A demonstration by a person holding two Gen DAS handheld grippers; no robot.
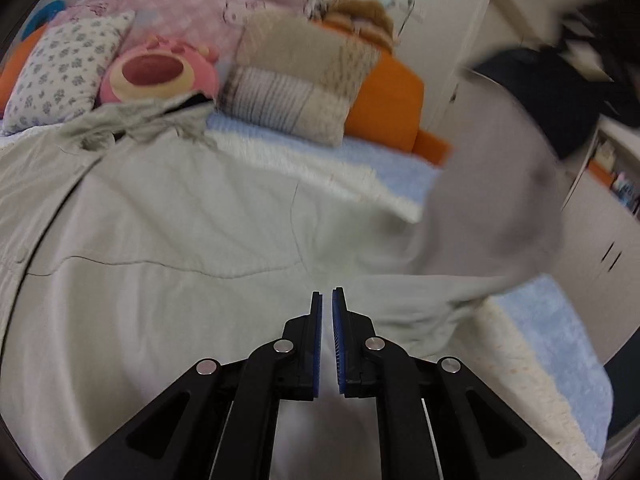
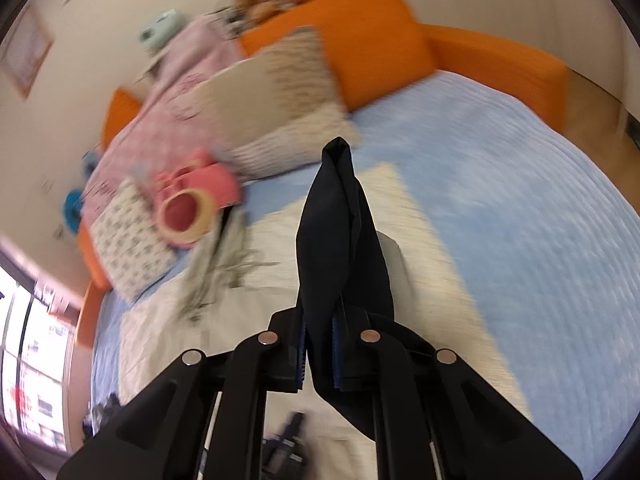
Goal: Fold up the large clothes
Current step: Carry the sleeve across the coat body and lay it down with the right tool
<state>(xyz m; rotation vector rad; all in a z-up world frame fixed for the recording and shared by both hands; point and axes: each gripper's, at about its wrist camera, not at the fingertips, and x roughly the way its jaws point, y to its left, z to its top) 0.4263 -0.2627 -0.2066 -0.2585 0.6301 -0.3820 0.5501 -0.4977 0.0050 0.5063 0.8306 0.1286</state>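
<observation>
A large pale grey-green jacket (image 1: pixel 168 232) lies spread flat on the bed, collar toward the pillows. My left gripper (image 1: pixel 327 300) hovers just above its lower middle, jaws nearly closed with a thin gap and nothing between them. The jacket's right sleeve (image 1: pixel 500 184) is lifted and blurred at the right. My right gripper (image 2: pixel 320 320) is shut on a fold of dark navy lining fabric (image 2: pixel 340 240), which rises between the fingers. The jacket also shows in the right wrist view (image 2: pixel 200 320) below that gripper.
A blue bedspread (image 2: pixel 520 220) with a cream blanket (image 2: pixel 432 264) covers the bed. A beige pillow (image 1: pixel 296 80), a floral pillow (image 1: pixel 60 72), a pink plush toy (image 1: pixel 156 72) and a pink quilt (image 1: pixel 192 8) crowd the head. An orange bed frame (image 2: pixel 380 40) is behind; white cabinets (image 1: pixel 600 248) stand at right.
</observation>
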